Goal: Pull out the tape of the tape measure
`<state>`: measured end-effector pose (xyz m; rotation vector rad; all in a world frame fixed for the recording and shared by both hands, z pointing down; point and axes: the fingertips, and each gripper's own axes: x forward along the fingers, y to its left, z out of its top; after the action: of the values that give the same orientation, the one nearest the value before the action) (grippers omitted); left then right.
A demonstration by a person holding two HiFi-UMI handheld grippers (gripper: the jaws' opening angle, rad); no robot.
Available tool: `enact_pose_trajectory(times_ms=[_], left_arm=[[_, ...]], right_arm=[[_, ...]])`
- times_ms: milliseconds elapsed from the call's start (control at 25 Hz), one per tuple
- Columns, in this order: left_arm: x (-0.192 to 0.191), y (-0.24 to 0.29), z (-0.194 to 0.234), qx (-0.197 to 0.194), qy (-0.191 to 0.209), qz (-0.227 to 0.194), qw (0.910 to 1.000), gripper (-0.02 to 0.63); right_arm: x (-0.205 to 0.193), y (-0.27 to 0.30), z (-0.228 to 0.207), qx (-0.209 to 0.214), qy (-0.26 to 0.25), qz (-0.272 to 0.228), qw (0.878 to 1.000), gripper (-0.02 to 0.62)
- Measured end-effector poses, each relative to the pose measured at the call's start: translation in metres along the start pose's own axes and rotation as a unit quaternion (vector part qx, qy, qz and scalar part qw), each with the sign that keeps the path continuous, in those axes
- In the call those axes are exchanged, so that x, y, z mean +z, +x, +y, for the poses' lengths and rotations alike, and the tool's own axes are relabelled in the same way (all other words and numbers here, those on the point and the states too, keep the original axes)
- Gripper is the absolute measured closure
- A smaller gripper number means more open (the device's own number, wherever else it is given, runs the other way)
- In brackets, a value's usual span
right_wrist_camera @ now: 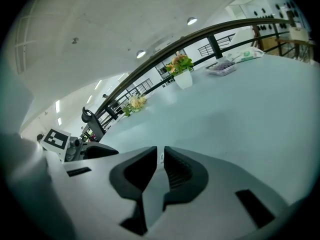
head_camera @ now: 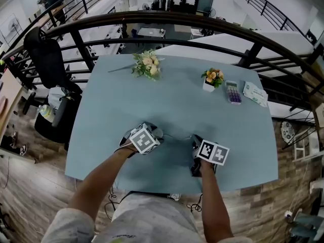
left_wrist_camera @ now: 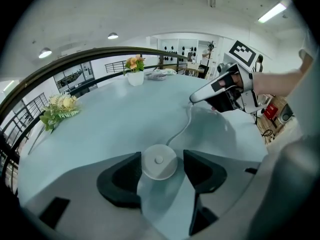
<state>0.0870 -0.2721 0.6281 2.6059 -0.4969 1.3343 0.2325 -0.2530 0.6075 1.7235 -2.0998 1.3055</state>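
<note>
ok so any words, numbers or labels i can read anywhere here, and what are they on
Nothing is readable in any view.
Calculator: key markings too small to read.
Green-and-white packet: print too blurred to read.
Left marker cube and right marker cube: black-and-white square patterns, no letters.

Left hand-held gripper (left_wrist_camera: 161, 159), right hand-held gripper (right_wrist_camera: 160, 154), grey shells, black pads (left_wrist_camera: 120, 181), black-and-white marker cubes (head_camera: 144, 139), pale sleeves (head_camera: 68, 224)

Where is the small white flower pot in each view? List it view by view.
Head view: flower pot, upper right of the table.
Left gripper view: flower pot, far table edge, left of centre.
Right gripper view: flower pot, far edge, top centre.
Shared landmark: bouquet, lying left of the pot.
</note>
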Motion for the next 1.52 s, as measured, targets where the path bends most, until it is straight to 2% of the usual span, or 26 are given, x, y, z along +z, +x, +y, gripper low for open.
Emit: enact_pose_trajectory(times_ms=[240, 640, 1000, 1280, 1520], left_arm=[[0.004, -0.012, 0.001, 0.013, -0.012, -0.004, 0.9998, 0.351], [0.023, -0.039, 0.006, 0.037, -0.041, -0.054, 0.997, 0.383], [0.058, -0.081, 0.013, 0.072, -0.057, -0.122, 0.9883, 0.445], [0.073, -0.107, 0.018, 0.097, -0.071, -0.153, 0.9809, 0.474], [0.085, -0.132, 0.022, 0.116, -0.097, -0.187, 0.9706, 0.497]], right_arm=[[0.004, -0.006, 0.0, -0.002, -0.007, -0.007, 1.0, 0.569], [0.02, -0.017, 0.02, 0.007, -0.039, -0.022, 0.999, 0.569], [0.048, -0.036, 0.043, 0.005, -0.086, -0.049, 0.995, 0.569], [0.073, -0.053, 0.065, 0.013, -0.119, -0.076, 0.99, 0.569], [0.09, -0.071, 0.082, 0.014, -0.15, -0.096, 0.984, 0.569]])
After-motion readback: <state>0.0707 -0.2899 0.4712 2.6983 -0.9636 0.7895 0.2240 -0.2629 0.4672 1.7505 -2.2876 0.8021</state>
